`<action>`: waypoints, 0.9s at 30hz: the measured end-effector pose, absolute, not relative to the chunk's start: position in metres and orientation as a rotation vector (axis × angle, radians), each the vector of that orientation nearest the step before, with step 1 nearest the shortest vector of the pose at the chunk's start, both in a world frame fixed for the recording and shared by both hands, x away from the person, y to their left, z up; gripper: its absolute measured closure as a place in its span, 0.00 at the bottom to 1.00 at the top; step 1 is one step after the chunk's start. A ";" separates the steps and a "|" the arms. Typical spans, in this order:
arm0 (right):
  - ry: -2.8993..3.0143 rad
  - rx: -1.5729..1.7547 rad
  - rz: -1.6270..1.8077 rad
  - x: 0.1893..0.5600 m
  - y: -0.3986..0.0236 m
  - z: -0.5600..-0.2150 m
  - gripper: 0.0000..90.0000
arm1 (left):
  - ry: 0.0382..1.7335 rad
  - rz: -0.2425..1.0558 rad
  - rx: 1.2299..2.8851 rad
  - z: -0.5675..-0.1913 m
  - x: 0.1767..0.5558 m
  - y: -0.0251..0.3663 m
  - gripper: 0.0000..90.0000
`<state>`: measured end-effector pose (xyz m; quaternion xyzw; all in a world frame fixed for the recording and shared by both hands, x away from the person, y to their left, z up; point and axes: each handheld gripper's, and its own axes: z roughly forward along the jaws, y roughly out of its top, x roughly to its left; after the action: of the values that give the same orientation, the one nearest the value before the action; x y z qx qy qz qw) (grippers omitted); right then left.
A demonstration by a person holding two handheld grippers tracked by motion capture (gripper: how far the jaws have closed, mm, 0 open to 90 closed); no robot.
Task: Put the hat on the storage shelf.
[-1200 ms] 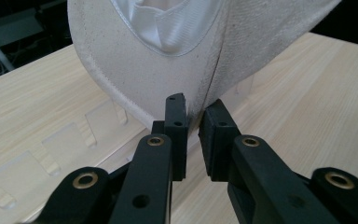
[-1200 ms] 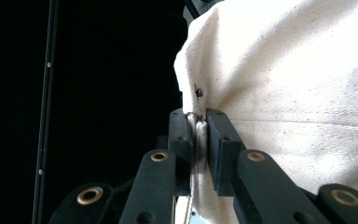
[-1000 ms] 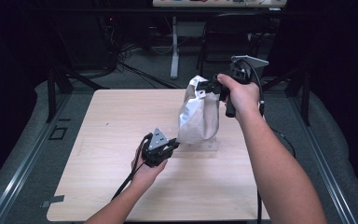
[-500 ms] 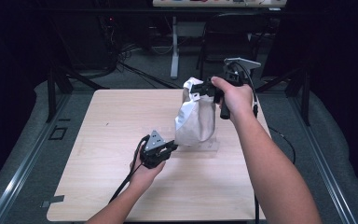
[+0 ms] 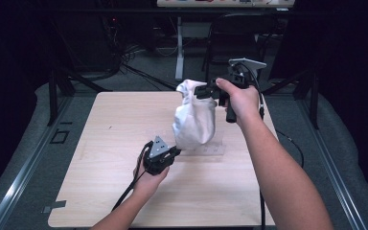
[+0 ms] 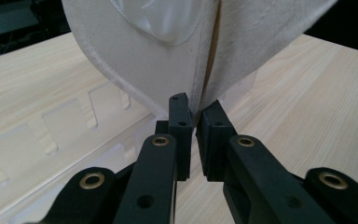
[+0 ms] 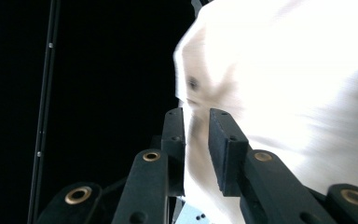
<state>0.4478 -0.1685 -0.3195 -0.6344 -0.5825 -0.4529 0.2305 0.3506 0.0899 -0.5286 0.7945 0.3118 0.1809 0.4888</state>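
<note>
Two-handed handling of a white cloth bag (image 5: 194, 120) above a wooden counter (image 5: 105, 143). The bag hung upright, its long axis running from the bunched neck at top to the seamed bottom edge, which reached down to a clear plastic tray (image 5: 206, 148) lying flat on the counter.

The left gripper (image 5: 175, 152) met the bag from below and to one side. In the left gripper view its fingers (image 6: 182, 128) stood nearly together, clamped on the bottom seam, with the cloth rising directly above and ahead of the fingertips.

The right gripper (image 5: 199, 91) sat at the opposite end of the long axis, level with the neck. In the right gripper view a fold of cloth lay between its fingers (image 7: 223, 149). These had just been opening and stood at a narrow gap, the near pad appearing to stand clear of the cloth. Its hold was therefore judged slack or released.

The decisive relation: the bag was stretched between the two sets of fingers, the seam firmly in the left ones and the neck loose at the right ones. Any coming move probably depended on the left hand, the only secure anchor.
</note>
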 end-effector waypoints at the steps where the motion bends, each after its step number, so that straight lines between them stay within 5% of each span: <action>1: -1.600 -1.742 -1.255 0.447 -0.169 -0.318 0.82 | 0.770 0.433 1.938 -0.529 0.351 0.091 0.95; 27: -1.647 -1.782 -1.260 0.442 -0.183 -0.314 0.80 | 0.824 0.404 1.955 -0.554 0.351 0.098 0.93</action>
<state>0.4425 -0.1829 -0.3141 -0.6383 -0.5900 -0.4512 0.2024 0.3507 0.0981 -0.5537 0.7984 0.3363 0.1651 0.4713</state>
